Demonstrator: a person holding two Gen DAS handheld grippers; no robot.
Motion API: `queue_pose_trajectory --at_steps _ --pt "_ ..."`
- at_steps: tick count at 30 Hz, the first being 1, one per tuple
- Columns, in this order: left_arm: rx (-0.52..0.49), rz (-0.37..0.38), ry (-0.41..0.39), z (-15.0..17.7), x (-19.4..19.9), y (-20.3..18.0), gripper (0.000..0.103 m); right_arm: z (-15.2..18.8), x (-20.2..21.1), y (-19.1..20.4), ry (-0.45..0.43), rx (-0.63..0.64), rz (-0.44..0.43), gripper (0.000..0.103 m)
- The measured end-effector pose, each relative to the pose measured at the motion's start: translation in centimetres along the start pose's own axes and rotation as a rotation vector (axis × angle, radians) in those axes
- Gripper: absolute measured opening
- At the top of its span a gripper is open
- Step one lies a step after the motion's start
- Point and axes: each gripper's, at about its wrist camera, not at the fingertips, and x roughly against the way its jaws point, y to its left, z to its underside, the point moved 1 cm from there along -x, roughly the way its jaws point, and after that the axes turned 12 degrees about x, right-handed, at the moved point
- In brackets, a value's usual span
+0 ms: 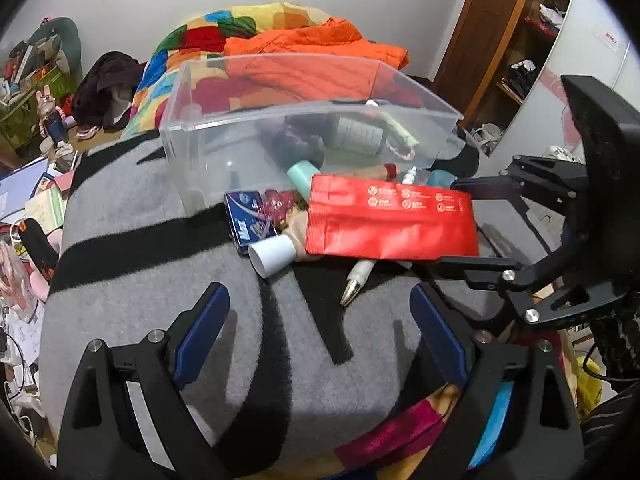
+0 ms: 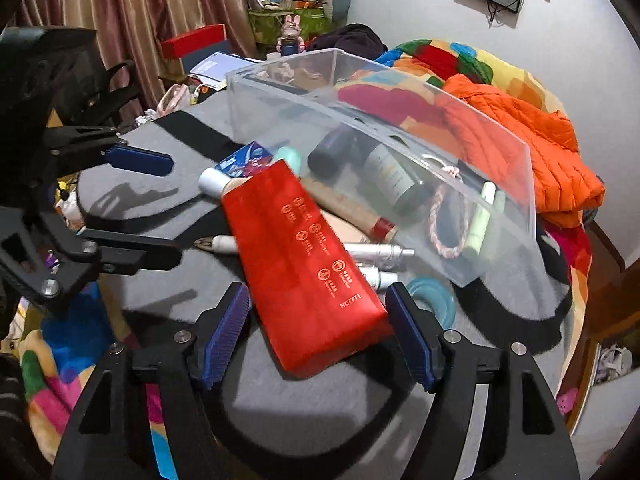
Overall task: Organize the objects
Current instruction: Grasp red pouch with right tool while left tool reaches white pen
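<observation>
A clear plastic bin [image 1: 208,152] [image 2: 500,216] lies tipped on the grey and black blanket, with a dark bottle [image 2: 394,178], a green tube [image 2: 482,216] and a pink rope loop [image 2: 448,220] inside. A red pouch [image 1: 390,220] [image 2: 308,276] lies over a pile of small items: a blue box [image 1: 248,224], a white-capped tube [image 1: 276,254] and a silver-tipped pen [image 1: 356,284]. My right gripper [image 2: 318,334] is open, its fingers on either side of the pouch's near end. My left gripper [image 1: 320,332] is open and empty over the blanket, short of the pile.
A teal ring [image 2: 434,300] lies by the right gripper's right finger. An orange jacket [image 1: 312,52] and a colourful quilt [image 1: 240,24] lie behind the bin. Clutter fills the floor at the left [image 1: 24,208]. A wooden door [image 1: 480,40] stands at the right.
</observation>
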Motion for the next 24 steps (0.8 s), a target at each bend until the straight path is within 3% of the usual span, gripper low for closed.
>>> queue_pose_trajectory --at_steps 6,9,10,19,24 --pt "0.017 -0.007 -0.003 0.1 -0.1 0.1 0.092 -0.1 -1.0 0.7 0.016 0.028 0.028 0.069" --pt "0.012 -0.022 -0.016 0.0 0.1 0.1 0.091 0.0 -0.9 1.3 0.016 0.043 0.055 0.053" --pt "0.009 -0.024 -0.021 -0.1 0.2 0.0 0.090 0.1 -0.7 1.2 0.010 0.033 0.049 0.053" --pt "-0.082 -0.009 -0.058 -1.8 -0.2 -2.6 0.069 3.7 4.5 -1.2 -0.100 -0.170 0.110 0.053" --pt "-0.151 0.017 -0.022 -3.3 -2.3 -4.9 0.051 5.3 7.5 -3.2 -0.168 -0.300 0.158 0.053"
